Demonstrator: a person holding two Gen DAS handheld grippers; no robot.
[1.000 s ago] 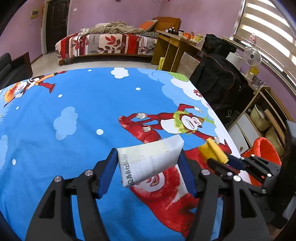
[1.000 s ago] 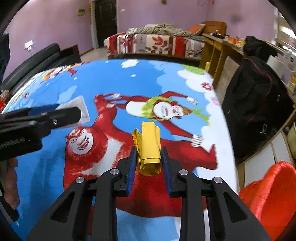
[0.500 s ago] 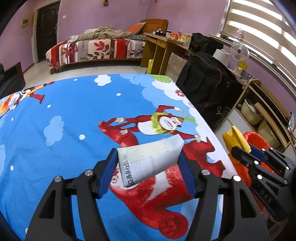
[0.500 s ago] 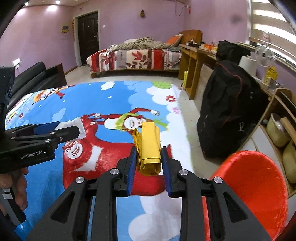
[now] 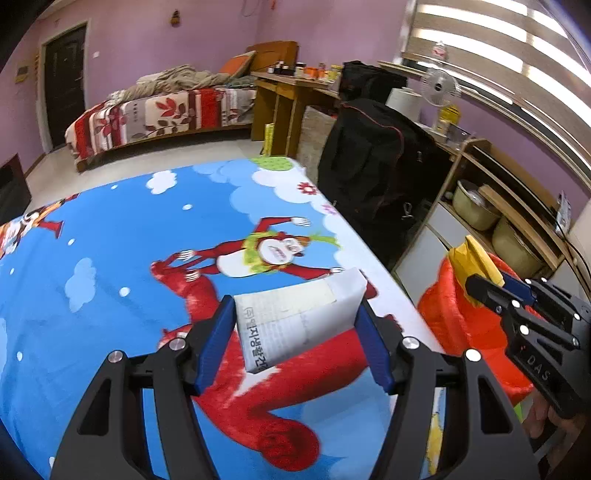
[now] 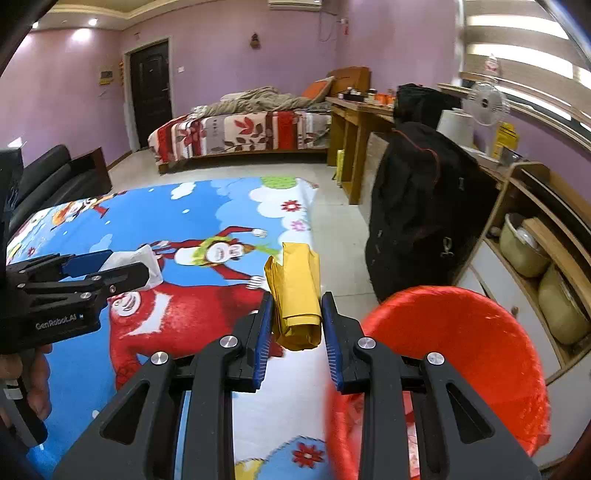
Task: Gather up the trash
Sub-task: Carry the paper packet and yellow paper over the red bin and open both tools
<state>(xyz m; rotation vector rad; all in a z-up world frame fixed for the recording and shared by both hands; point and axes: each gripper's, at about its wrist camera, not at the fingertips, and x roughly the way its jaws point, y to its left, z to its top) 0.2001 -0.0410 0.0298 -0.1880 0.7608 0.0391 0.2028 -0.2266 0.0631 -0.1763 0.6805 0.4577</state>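
Risk I'm watching w/ both grippers clamped: right gripper dropping yellow wrapper short of red bin, left gripper fumbling white packet beside it.

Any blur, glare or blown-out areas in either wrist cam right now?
Left wrist: window blinds blown out top right, strong fisheye bending at the edges, printed white packet in the left claw sharp. Right wrist: red bag rim smeared by motion blur, ceiling spotlights flare top left, yellow wrapper in the right claw in focus.
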